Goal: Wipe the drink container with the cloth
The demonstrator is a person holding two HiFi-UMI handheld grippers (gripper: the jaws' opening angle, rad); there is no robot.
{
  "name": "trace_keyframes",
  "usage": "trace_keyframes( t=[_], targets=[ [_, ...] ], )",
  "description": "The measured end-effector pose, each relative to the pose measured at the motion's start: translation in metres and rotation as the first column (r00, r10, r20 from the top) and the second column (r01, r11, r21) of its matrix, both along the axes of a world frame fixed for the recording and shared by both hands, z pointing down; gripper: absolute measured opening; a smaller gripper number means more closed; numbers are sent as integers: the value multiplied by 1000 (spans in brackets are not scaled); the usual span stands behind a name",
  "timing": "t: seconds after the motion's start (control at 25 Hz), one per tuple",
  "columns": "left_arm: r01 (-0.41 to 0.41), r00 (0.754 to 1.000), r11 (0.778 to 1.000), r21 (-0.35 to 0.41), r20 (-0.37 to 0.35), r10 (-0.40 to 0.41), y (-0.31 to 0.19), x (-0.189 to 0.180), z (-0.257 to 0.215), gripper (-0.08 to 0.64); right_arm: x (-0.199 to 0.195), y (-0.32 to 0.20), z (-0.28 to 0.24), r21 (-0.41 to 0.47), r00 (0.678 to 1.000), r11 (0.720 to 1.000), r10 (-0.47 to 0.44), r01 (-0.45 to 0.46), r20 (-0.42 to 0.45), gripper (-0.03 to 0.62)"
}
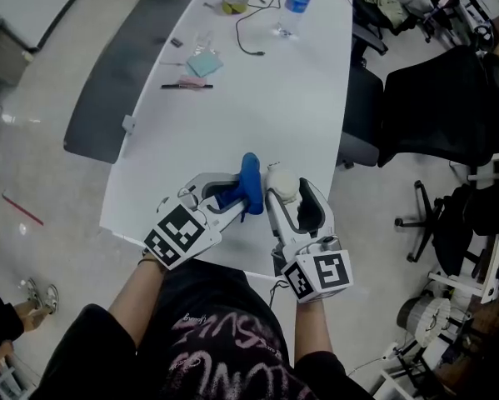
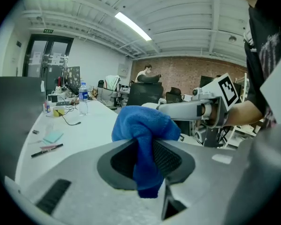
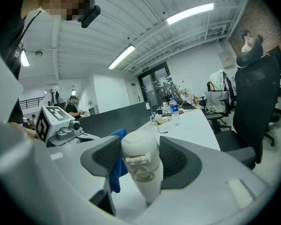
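The drink container (image 3: 140, 168), a white bottle w/ a hinged cap, is sitting clamped between the jaws of the right gripper (image 3: 141, 158). Its long axis is running roughly along the jaws, w/ the rounded cap end poking out past the tips, and it is hanging in the air over the near edge of the white table (image 1: 274, 98). The blue cloth (image 2: 145, 139) is lying directly to the container's left, approx. level w/ the cap. It is bunching up out of the left gripper (image 2: 147, 158), whose jaws are pinching down on its middle. In the head view the cloth (image 1: 251, 182) and container (image 1: 282, 186) are sitting side by side, just beside each other, but contact can't be confirmed. So the left gripper (image 1: 237, 197) is the one carrying the wiper, and the wipe looks to be calling for a short sideways push rightward onto the bottle's left flank, then strokes along its length while the right gripper (image 1: 286, 198) is holding it steady.
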State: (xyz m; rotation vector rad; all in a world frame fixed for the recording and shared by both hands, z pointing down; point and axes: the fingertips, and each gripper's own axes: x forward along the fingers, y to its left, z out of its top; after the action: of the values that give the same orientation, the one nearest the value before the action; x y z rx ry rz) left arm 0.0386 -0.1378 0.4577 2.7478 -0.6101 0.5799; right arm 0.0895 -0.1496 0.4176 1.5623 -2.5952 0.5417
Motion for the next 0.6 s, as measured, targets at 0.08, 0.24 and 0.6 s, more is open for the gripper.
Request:
trace_keyframes(
  t=[0.08, 0.24, 0.6],
  targets=[
    [-14, 1000, 1000, 14, 1, 14, 0, 3, -4, 89, -1, 0, -1, 3, 1000, 1000, 2, -2, 1, 270],
    [-39, 999, 999, 23, 16, 38, 3, 10, -3, 90, -3, 1, -2, 3, 1000, 1000, 7, -7, 4, 270],
    [-30, 999, 999, -31, -35, 29, 1, 13, 6, 90, -3, 0, -3, -4, 1000, 1000, 12, -12, -2, 270]
  ],
)
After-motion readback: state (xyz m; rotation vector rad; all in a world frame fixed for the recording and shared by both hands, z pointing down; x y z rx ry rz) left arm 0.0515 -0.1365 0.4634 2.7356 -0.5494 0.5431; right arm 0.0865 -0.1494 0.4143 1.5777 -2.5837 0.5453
